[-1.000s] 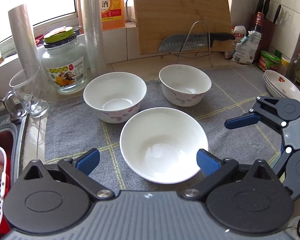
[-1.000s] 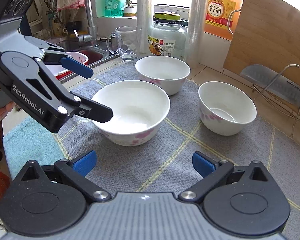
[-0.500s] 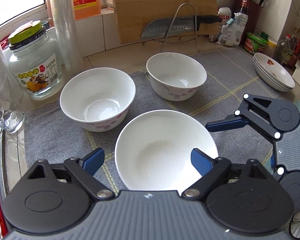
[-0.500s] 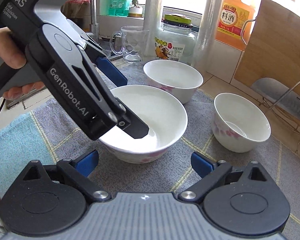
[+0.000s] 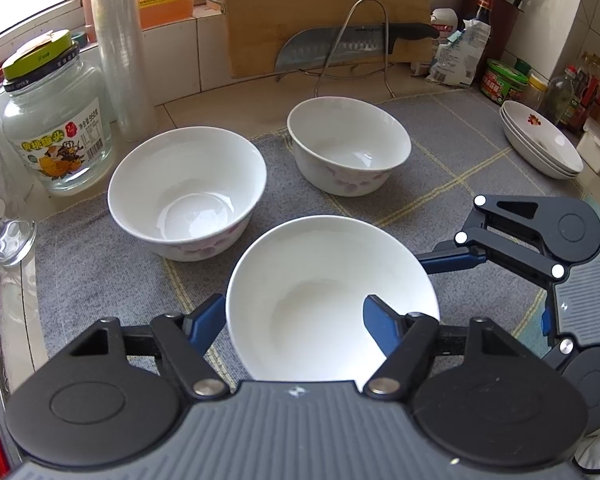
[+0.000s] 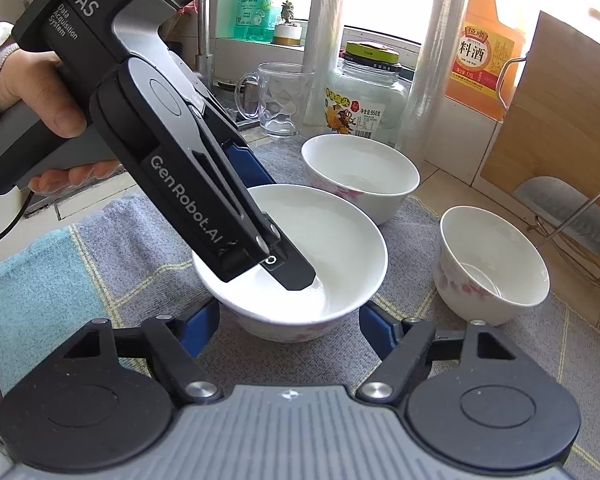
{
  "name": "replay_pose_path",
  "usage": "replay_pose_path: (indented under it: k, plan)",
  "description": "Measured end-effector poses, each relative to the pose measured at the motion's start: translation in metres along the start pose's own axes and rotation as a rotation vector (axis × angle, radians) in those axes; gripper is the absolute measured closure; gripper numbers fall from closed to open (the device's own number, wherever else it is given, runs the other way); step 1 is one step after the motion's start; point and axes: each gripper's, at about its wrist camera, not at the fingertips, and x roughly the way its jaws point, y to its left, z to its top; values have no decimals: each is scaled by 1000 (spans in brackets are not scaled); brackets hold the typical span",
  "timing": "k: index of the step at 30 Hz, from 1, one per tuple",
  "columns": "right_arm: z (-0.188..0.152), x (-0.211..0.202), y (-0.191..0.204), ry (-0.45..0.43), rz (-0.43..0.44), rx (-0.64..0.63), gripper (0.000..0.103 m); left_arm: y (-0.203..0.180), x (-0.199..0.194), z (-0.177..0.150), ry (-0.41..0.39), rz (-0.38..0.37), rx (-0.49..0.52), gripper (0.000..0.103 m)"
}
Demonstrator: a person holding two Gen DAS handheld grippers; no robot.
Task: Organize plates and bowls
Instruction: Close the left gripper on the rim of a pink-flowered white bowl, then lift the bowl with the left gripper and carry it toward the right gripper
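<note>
Three white bowls stand on a grey mat (image 5: 440, 152) that covers the table (image 5: 204, 108). The near bowl (image 5: 324, 304) is the closest one. A second bowl (image 5: 188, 192) stands behind it to the left and a third bowl (image 5: 348, 148) is farther, to the right; the three do not touch each other. The left tool (image 5: 292, 312), held by a hand (image 6: 32, 92), sits over the near rim of the near bowl. Its right finger (image 5: 380, 324) reaches inside the bowl and its left finger (image 5: 204, 320) stays outside, against the wall. Its jaws have just been closing with the bowl's wall between them, but I cannot tell if they already pinch it. The right tool (image 6: 290, 316) comes from the right side. Its jaws also have just been closing, with the lower part of the near bowl between the two blue pads. The pads seem to reach the bowl, but I cannot tell if they press on it. Far on the right, at the edge of the mat, is a stack of plates (image 5: 540, 140). A glass jar (image 5: 56, 120) stands at the left, and a wooden cutting board (image 5: 324, 12) with a knife (image 5: 340, 44) in front of it leans at the far wall.
</note>
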Motion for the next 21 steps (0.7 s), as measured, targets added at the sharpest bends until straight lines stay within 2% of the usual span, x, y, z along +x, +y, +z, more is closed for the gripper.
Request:
replay_pose_path:
  k: [21]
  plan:
    - [-2, -15, 0, 10, 0, -4, 23, -17, -6, 3, 0, -9, 11, 33]
